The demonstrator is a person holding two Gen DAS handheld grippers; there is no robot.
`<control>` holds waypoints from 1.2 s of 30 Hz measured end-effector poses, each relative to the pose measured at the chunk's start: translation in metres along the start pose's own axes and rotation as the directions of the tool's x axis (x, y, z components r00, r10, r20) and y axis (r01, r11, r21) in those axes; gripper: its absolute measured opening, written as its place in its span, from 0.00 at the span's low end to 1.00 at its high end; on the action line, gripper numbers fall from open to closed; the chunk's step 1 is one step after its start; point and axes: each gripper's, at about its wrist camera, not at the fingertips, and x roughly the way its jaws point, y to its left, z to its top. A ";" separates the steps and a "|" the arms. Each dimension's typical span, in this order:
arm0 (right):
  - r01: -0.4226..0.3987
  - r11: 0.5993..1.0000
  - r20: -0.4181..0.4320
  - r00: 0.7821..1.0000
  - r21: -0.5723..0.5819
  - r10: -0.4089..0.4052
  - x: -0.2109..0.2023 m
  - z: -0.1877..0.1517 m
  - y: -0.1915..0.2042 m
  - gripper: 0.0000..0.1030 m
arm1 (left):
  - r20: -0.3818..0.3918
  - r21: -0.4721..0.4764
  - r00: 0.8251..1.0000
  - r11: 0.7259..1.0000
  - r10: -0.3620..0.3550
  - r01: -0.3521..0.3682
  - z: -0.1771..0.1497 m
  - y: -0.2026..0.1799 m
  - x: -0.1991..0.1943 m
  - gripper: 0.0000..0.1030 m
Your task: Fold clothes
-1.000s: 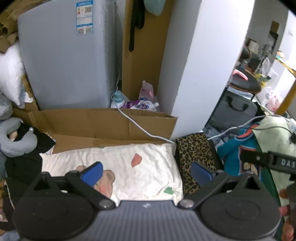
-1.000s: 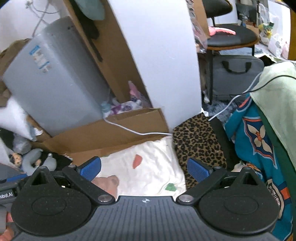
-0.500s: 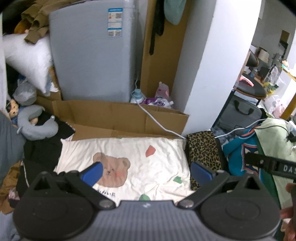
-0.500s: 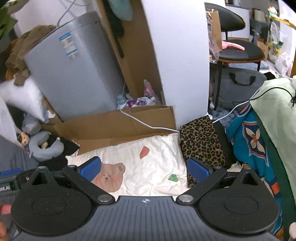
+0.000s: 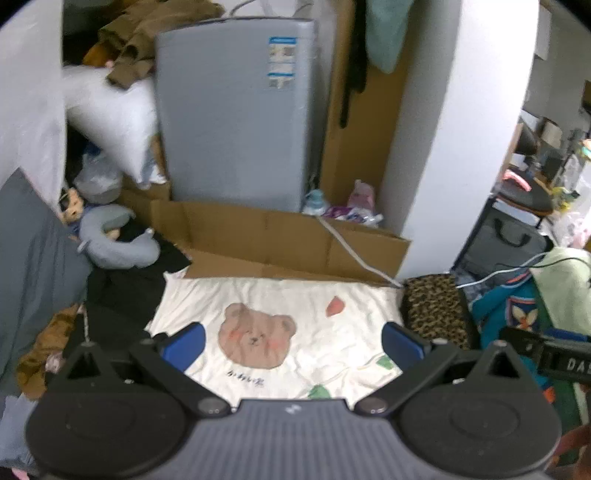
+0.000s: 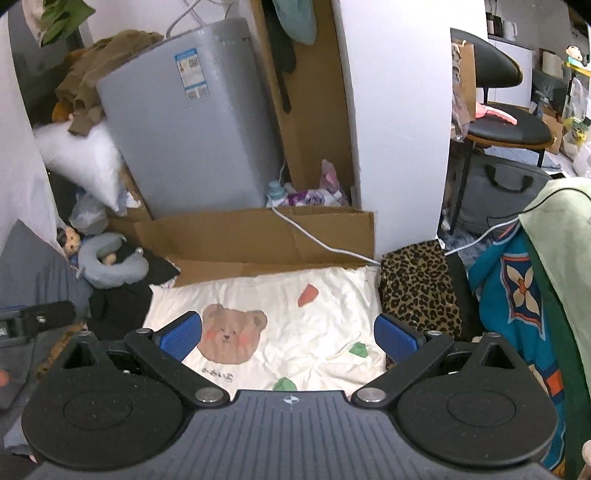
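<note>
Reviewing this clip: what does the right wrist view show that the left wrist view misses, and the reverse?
Only the right wrist view shows green leaves at top left and the whole black chair with its backrest. Only the left wrist view shows a brown garment heaped on the floor at left and a black strap lettered "DA" at right. Both show the cream bear-print cloth lying flat, the grey washing machine, the cardboard, the leopard-print piece and the teal patterned fabric. Left gripper and right gripper are both open and empty.
</note>
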 end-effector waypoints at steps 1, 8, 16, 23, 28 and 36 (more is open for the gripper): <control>0.001 1.000 -0.001 1.000 0.001 -0.001 0.004 -0.004 -0.002 0.99 | -0.005 -0.014 1.000 1.000 0.008 -0.008 -0.004 0.005 0.004 0.99; 0.015 1.000 0.022 1.000 -0.001 -0.015 0.036 -0.011 -0.015 0.99 | -0.026 -0.094 0.997 0.993 0.073 -0.075 -0.024 0.040 0.042 0.99; -0.016 0.998 -0.036 0.999 -0.058 0.014 0.072 -0.021 -0.014 0.99 | -0.069 -0.121 0.992 0.986 0.107 -0.115 -0.045 0.055 0.081 0.99; -0.024 0.993 -0.116 0.993 -0.112 0.010 0.098 -0.035 -0.003 0.99 | -0.112 -0.150 0.985 0.978 0.127 -0.144 -0.063 0.061 0.106 0.99; -0.032 0.988 -0.134 0.991 -0.150 0.012 0.112 -0.046 0.010 0.99 | -0.175 -0.099 0.976 0.984 0.130 -0.149 -0.075 0.050 0.117 0.99; -0.061 0.991 -0.204 0.978 -0.116 0.036 0.117 -0.080 0.018 0.99 | -0.222 -0.076 0.965 0.985 0.137 -0.157 -0.092 0.032 0.103 0.99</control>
